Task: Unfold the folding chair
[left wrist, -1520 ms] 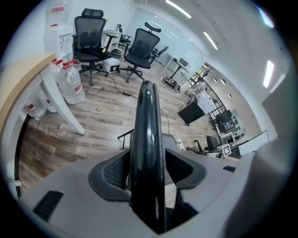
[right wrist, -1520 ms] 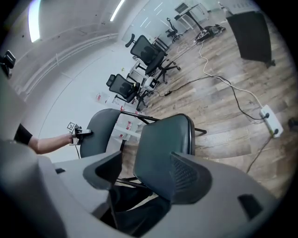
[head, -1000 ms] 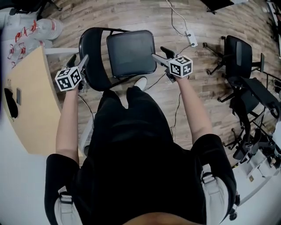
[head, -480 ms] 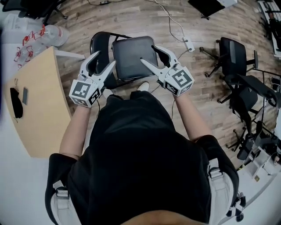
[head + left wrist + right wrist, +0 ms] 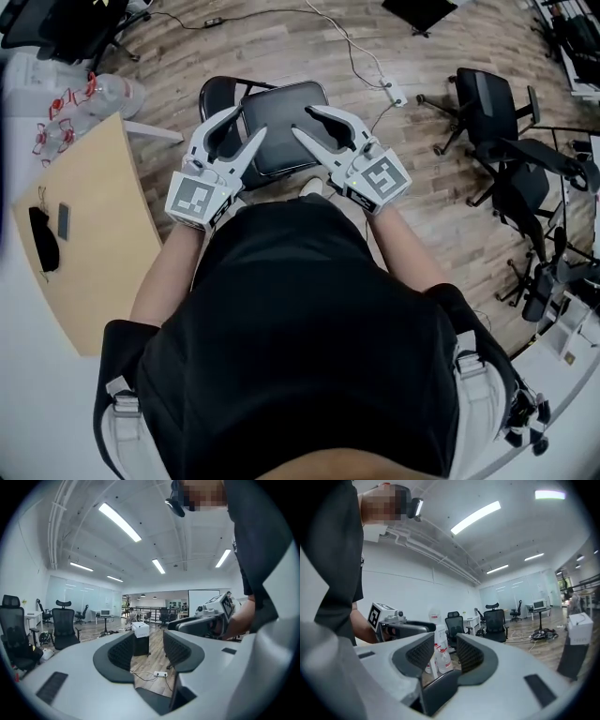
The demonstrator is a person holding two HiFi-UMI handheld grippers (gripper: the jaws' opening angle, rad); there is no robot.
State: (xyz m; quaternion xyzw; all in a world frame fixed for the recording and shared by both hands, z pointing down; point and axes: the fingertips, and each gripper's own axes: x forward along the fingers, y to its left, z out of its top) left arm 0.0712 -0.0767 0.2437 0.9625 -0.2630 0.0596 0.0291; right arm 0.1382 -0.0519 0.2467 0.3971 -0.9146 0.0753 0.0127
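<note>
Since earlier, left gripper and right gripper lifted above the folding chair; jaws just closing partway, released, empty.

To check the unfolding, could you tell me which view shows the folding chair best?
The head view: the folding chair stands below, seat up. Both gripper views look across the room and miss it.

A black short-sleeved shirt is worn. The left gripper and right gripper are moulded in white, with dark ribbed pads and black-and-white marker cubes
</note>
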